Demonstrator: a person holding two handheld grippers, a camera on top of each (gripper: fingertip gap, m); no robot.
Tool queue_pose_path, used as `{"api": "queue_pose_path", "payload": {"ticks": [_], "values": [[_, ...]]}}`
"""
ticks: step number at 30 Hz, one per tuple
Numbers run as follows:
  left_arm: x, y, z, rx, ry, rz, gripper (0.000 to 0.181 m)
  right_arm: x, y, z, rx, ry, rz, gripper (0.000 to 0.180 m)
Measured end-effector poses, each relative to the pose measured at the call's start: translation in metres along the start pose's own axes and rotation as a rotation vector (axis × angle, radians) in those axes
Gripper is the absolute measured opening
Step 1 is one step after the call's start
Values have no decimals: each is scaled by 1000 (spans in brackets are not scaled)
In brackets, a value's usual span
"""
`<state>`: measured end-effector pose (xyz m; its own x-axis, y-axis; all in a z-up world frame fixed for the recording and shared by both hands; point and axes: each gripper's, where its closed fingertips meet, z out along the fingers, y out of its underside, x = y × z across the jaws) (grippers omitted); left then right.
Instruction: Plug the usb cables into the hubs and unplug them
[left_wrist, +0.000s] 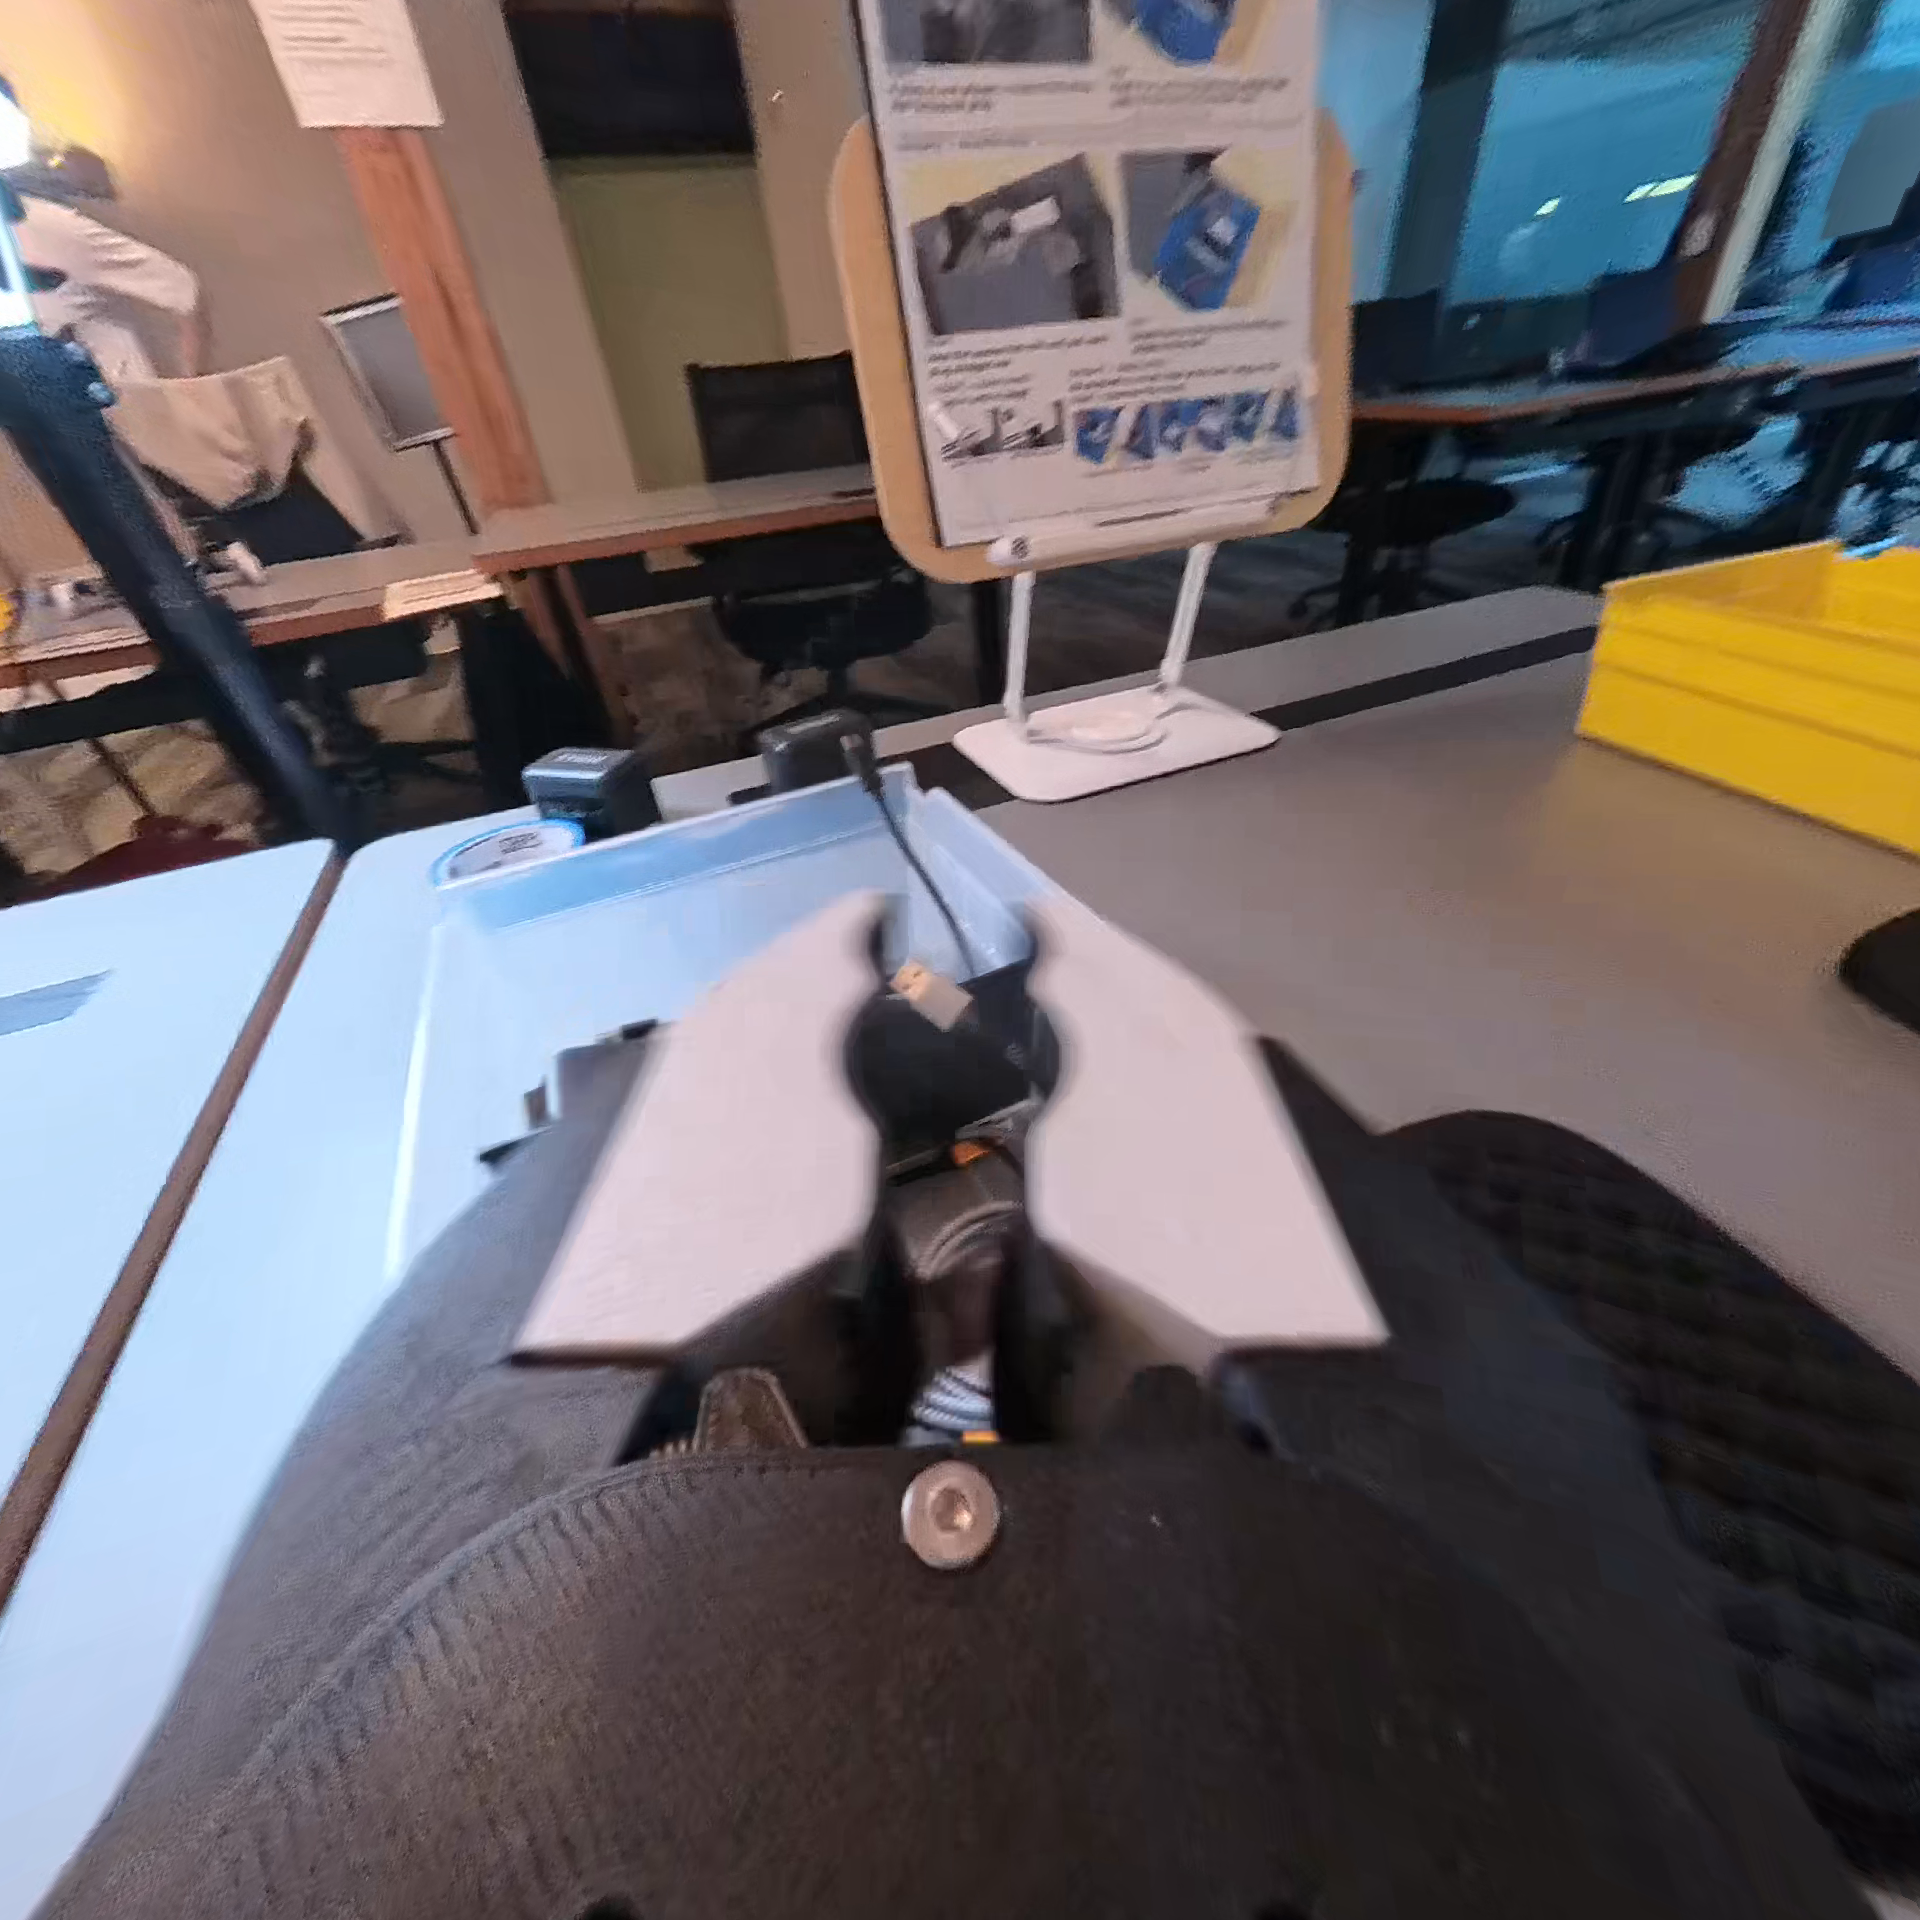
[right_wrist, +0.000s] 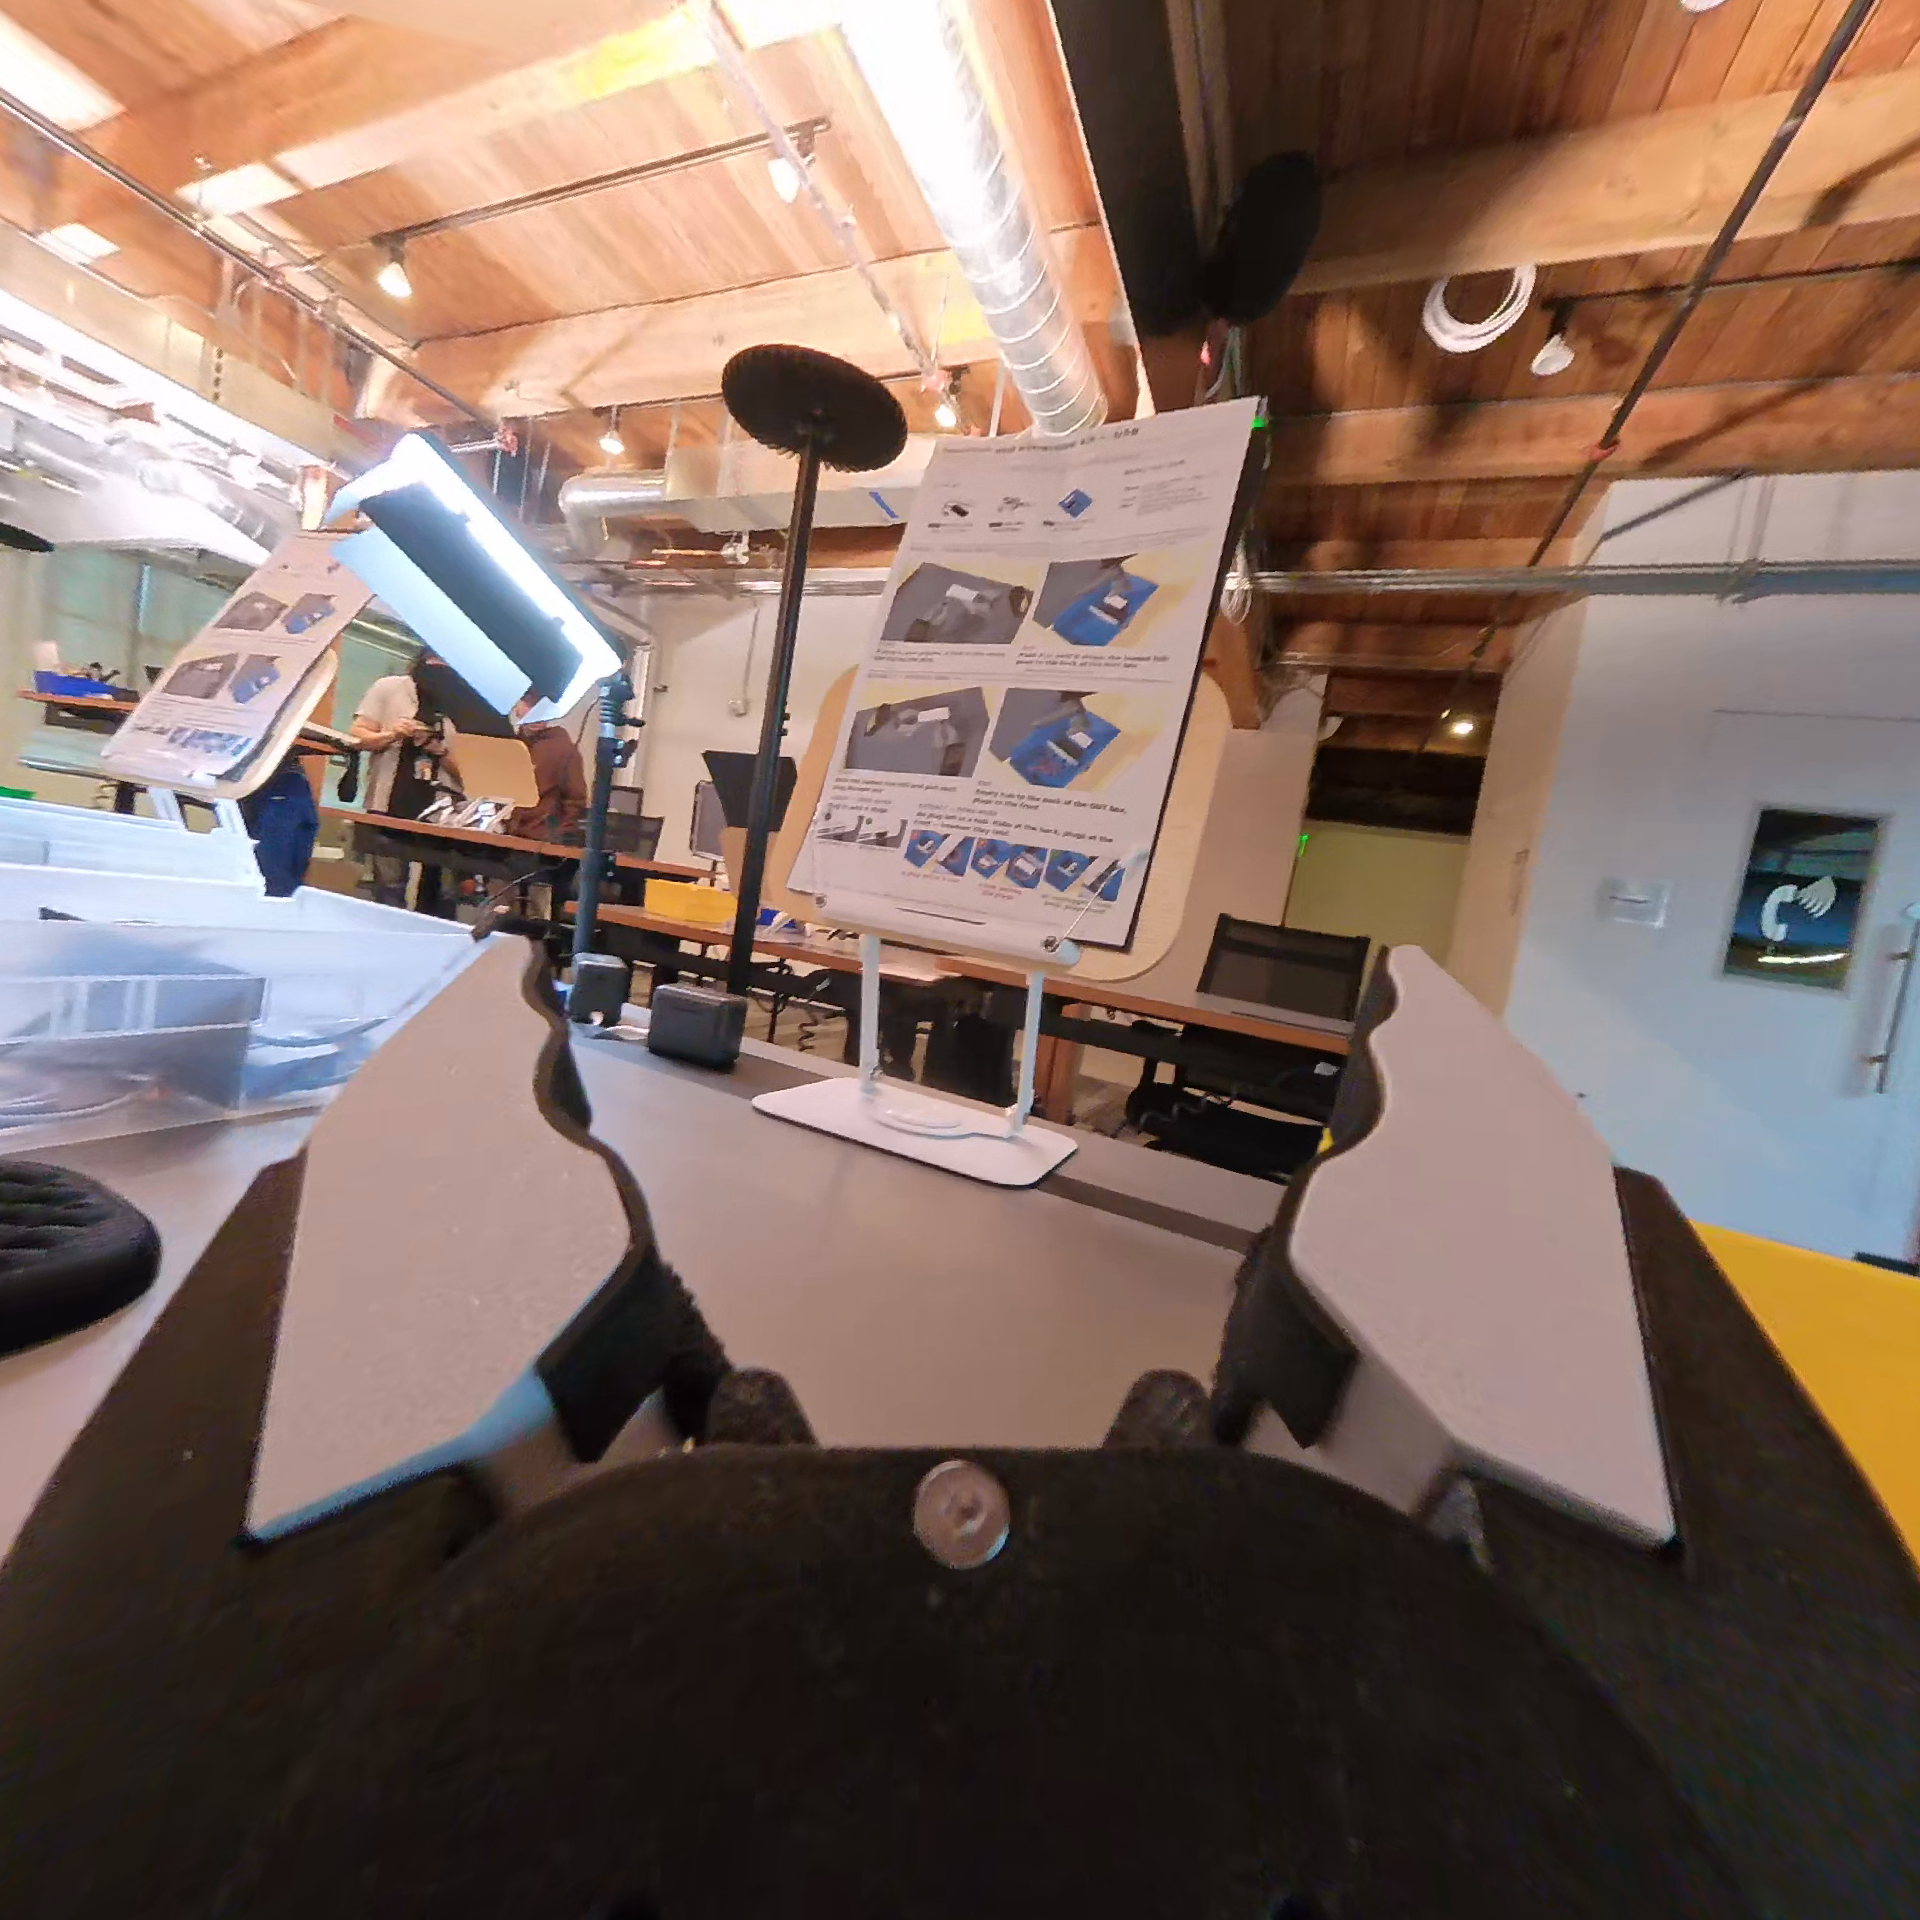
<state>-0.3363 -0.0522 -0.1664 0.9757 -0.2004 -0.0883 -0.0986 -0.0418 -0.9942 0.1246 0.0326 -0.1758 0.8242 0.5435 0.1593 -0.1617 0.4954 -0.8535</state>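
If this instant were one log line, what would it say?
left gripper: shut on USB plug, above clear bin | right gripper: open, empty | hub: not clearly visible

The left gripper (left_wrist: 956, 966) is showing two pale grey, flat-faced fingers (left_wrist: 727, 1164) with wavy inner edges, sitting on a black, ribbed printed body. Below them a silver hex screw (left_wrist: 950, 1512) is gleaming. The right gripper (right_wrist: 956, 987) is wearing the same grey plates (right_wrist: 447, 1226), black body and screw (right_wrist: 961, 1512).
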Motion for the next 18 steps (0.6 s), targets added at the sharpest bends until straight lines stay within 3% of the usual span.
{"api": "queue_pose_path", "payload": {"ticks": [1,5,8,11,15,18], "values": [[-4,-1,1,-16,-18,0,0,1,-1,-1,8,5,-14,135],[-19,-22,15,-52,-16,109,1,1,-27,-11,124,42,-125,105],[-26,-10,39,-289,153,278,40,-12,-59,-27,294,40,-277,82],[-36,24,54,-601,389,455,60,-46,-55,-25,285,-179,-223,71],[-56,55,59,-1016,568,391,60,-101,-25,-20,131,-530,-74,69],[-64,62,73,-1138,631,272,60,-116,-13,-19,68,-599,-101,70]]}}
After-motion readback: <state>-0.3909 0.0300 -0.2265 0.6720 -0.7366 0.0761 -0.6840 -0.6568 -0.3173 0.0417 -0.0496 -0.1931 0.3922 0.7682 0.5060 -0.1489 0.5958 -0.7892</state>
